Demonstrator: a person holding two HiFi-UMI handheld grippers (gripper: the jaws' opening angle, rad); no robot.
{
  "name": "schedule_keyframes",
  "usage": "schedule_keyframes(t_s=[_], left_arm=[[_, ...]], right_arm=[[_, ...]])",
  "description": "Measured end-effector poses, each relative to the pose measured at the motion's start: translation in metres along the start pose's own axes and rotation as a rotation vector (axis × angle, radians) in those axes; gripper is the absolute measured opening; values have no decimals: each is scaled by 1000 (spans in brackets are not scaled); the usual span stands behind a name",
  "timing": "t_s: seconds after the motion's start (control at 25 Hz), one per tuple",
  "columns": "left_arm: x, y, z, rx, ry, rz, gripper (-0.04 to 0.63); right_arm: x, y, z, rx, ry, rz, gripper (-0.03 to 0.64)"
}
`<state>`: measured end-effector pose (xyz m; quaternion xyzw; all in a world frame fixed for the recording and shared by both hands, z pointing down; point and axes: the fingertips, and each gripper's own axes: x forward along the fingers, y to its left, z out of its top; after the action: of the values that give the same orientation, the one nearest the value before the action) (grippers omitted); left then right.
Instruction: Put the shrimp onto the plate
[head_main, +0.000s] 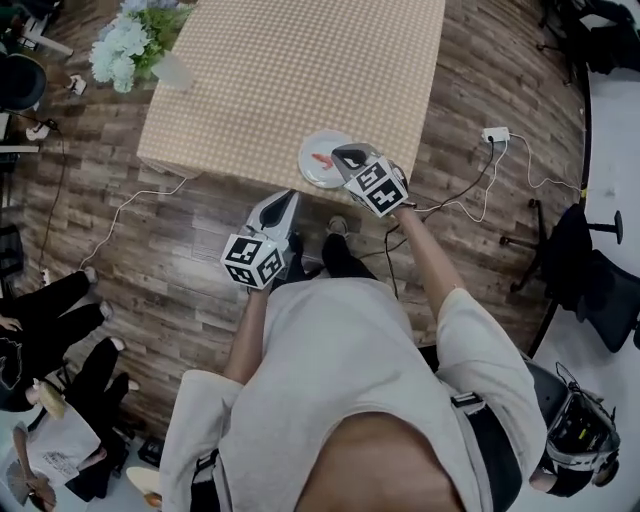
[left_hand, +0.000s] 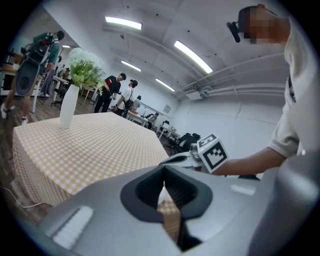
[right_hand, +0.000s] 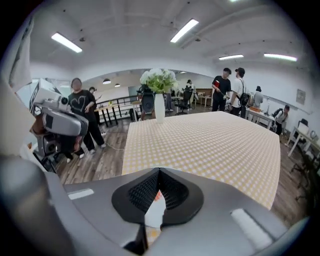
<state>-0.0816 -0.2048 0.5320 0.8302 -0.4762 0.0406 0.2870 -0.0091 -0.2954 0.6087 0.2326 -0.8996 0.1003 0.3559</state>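
Shrimp lies on the plate at the bench edge, right claw closed empty just over it, left claw closed off-bench; looks done, I'd only retract.

The person held a gripper in each bare-armed hand, both arms stretched forward and down from the body. The left gripper sat lower and nearer the body, at about 7 o'clock from the other. Its fingers were pressed together with nothing between them and pointed toward 1 o'clock in the head view. The right gripper reached further out and pointed toward 10 o'clock. Its fingers were also closed tip to tip and empty. The left forearm ran up toward 12 o'clock, and the right forearm slanted toward 11 o'clock. Each marker cube faced upward.
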Motion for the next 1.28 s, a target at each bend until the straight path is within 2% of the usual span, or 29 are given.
schedule_keyframes(t_s=[0.12,0.28,0.44,0.68,0.84,1.12,1.28], left_arm=[[2,-19,10,33,-23,5,9],[-1,-32,15,54,-45,21,9],[0,-43,13,76,-39,3,9],[-15,-51,5,72,-42,-31,9],[-38,-54,-5,78,-48,-66,9],[-118,-41,-35,103,-44,-97,9],[-165,-48,-58,103,-40,-119,9]], right_arm=[[-23,-2,9,134,-109,6,-2],[-55,-5,24,302,-314,6,-2],[-81,-4,17,399,-399,-36,-2],[-106,43,5,377,-430,-44,-2],[-122,81,5,406,-470,-83,-3],[-130,167,1,441,-481,-174,-3],[-138,223,-12,452,-472,-207,-3]])
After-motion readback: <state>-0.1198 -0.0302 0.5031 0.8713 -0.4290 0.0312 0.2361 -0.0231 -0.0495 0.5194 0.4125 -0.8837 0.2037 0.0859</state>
